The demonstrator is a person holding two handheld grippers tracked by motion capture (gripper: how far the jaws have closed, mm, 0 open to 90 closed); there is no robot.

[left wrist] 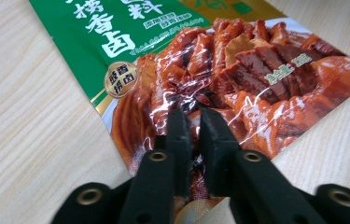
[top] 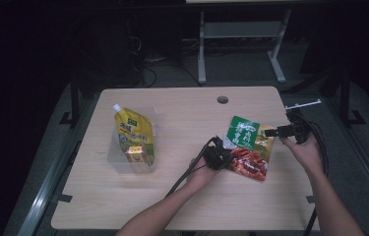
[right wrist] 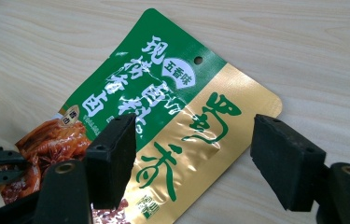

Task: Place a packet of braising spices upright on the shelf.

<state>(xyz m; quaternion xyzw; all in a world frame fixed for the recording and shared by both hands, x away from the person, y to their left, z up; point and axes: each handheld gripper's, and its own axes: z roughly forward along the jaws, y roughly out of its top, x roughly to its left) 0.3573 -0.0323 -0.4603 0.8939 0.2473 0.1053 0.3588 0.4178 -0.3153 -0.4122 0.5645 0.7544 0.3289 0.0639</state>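
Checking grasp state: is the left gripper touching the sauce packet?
Touching. The left gripper view shows the left gripper with jaws nearly closed, pinching the sauce packet at its lower edge.

My left hand-held gripper (top: 220,156) has its jaws nearly pinched together; my right hand-held gripper (top: 276,132) points left, jaws spread wide.

The high view is dim and a little soft, with the room around the table (top: 182,196) almost black and only the tabletop lit from above. Both gripper views are much brighter and sharp on the wood grain. White glare lies on the shiny sauce packet (left wrist: 238,70) (right wrist: 163,121), and the nearest parts of the black jaws are blurred.
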